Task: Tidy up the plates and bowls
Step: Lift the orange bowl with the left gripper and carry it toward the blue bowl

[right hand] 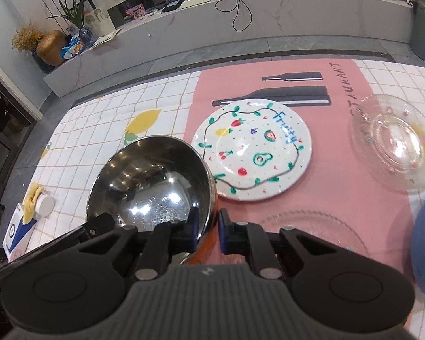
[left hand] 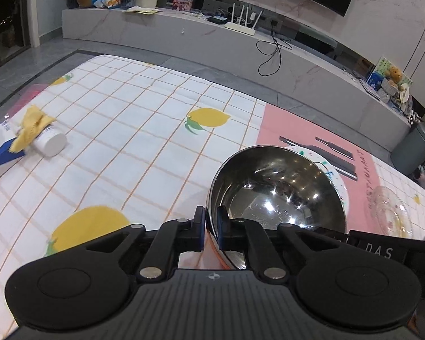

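While both grippers pinch one rim, the scene reads so:
Steel bowl (right hand: 153, 181): tilted above the lemon-print cloth (left hand: 144, 130), its far edge overlapping the fruit plate (right hand: 257, 150).
Left gripper (left hand: 211, 228): jaws narrow, clamped on the bowl's near rim, one finger outside the wall, one inside.
Right gripper (right hand: 209, 228): jaws narrow, gripping the rim the same way.
Fruit plate: flat on the pink mat (right hand: 340, 187).
Glass bowl (right hand: 396, 141): right of the plate, apart.
Glass plate (right hand: 311, 226): just beyond the right gripper.
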`<state>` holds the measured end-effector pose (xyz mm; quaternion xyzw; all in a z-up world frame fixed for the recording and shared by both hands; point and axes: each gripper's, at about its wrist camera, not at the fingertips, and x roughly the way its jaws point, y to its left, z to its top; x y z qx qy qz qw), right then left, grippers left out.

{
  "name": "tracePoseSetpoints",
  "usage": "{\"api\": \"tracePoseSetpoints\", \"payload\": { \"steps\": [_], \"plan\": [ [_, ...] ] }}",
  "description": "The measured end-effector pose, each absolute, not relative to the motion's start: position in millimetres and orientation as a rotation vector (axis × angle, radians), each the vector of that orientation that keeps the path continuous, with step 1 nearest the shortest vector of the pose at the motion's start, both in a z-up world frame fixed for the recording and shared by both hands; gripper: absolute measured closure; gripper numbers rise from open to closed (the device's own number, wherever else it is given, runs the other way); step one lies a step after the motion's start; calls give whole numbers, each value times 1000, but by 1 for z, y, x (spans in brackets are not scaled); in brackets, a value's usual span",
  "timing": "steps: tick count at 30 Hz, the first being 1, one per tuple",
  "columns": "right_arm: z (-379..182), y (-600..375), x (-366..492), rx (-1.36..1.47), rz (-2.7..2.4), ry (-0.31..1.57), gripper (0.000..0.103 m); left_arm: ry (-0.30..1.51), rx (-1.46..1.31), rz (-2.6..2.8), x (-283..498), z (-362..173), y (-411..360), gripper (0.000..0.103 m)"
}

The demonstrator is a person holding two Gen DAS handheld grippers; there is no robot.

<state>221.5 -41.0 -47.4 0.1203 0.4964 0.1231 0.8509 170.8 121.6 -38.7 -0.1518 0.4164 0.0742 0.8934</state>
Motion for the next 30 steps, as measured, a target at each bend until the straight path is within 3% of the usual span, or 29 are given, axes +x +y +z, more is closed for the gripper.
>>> {"api": "tracePoseSetpoints", "payload": {
  "steps": [9, 30],
  "plan": [
    [-20, -83, 138, 317, 278, 1051, 92, 871, -314, 118, 98, -8, 98, 94],
    [-46, -165, 37, 481, 231, 1211, 91, 1036, -329, 40, 18, -34, 48, 93]
  ]
}}
